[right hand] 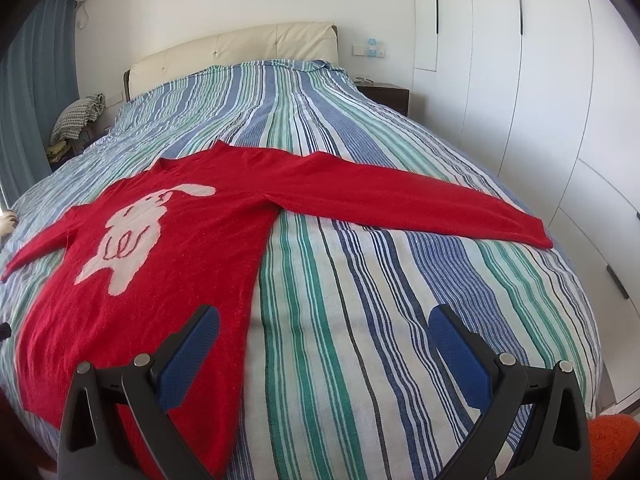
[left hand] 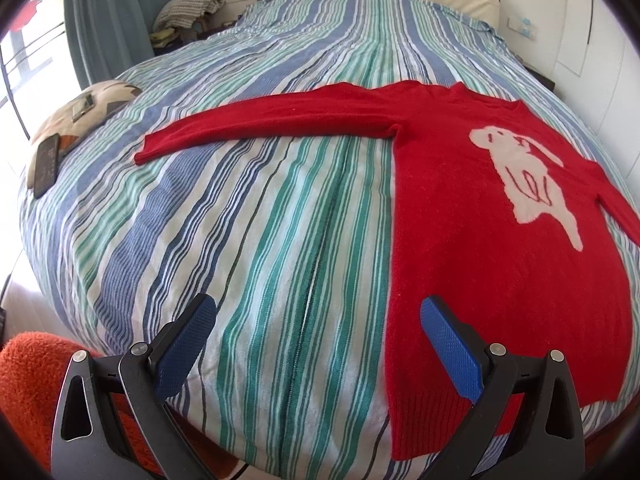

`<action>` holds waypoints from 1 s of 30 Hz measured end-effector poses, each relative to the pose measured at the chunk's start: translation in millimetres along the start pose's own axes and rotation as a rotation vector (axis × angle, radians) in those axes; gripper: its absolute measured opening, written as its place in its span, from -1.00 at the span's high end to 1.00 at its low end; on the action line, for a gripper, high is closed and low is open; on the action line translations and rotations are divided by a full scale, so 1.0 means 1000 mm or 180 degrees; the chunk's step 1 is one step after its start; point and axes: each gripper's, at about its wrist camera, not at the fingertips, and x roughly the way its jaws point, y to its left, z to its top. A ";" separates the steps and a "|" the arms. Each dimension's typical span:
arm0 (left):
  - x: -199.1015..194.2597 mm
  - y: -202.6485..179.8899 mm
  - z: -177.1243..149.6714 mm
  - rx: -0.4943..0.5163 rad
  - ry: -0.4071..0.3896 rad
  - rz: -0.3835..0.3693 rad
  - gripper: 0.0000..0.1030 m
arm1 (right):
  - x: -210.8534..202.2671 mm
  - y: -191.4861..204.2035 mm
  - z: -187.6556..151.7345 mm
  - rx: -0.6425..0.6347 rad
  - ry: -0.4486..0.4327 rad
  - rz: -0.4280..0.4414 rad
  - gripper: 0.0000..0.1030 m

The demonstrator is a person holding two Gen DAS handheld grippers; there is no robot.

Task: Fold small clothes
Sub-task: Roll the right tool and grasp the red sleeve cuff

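A small red sweater (left hand: 480,216) with a white rabbit figure (left hand: 528,176) lies flat, face up, on the striped bed (left hand: 280,240), both sleeves spread out sideways. In the left wrist view its left sleeve (left hand: 260,124) stretches far left. My left gripper (left hand: 316,320) is open and empty, above the bed near the sweater's lower left hem. In the right wrist view the sweater (right hand: 192,248) lies left, its sleeve (right hand: 420,200) reaching right. My right gripper (right hand: 324,328) is open and empty, near the sweater's lower right side.
A cushion (left hand: 80,120) with a phone (left hand: 46,164) and a small device (left hand: 82,106) lies at the bed's left edge. An orange fuzzy rug (left hand: 28,380) is at the foot. A headboard (right hand: 240,48), nightstand (right hand: 384,94) and white wardrobe doors (right hand: 540,120) stand around.
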 end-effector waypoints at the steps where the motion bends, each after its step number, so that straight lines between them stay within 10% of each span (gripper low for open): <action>1: -0.001 0.002 0.000 -0.0014 -0.0006 0.0003 -0.99 | 0.002 -0.010 0.007 0.0123 0.0007 0.0085 -0.99; 8: 0.006 0.015 0.003 -0.0233 0.0082 -0.0023 -0.99 | 0.010 -0.145 0.071 0.1532 -0.0070 0.0618 -0.99; 16: 0.014 0.007 -0.003 -0.0122 0.0164 0.0084 -0.99 | 0.064 -0.246 0.048 0.2847 0.0265 0.0870 -0.90; 25: 0.024 0.008 -0.008 -0.0056 0.0241 0.0278 -0.99 | 0.108 -0.288 0.037 0.3333 0.0298 0.0606 -0.20; 28: 0.028 0.007 -0.009 -0.0031 0.0281 0.0327 -0.99 | 0.120 -0.293 0.038 0.3267 0.0408 0.0476 0.74; 30: 0.029 0.007 -0.009 -0.0044 0.0292 0.0338 -0.99 | 0.119 -0.292 0.043 0.3179 0.0437 0.0321 0.92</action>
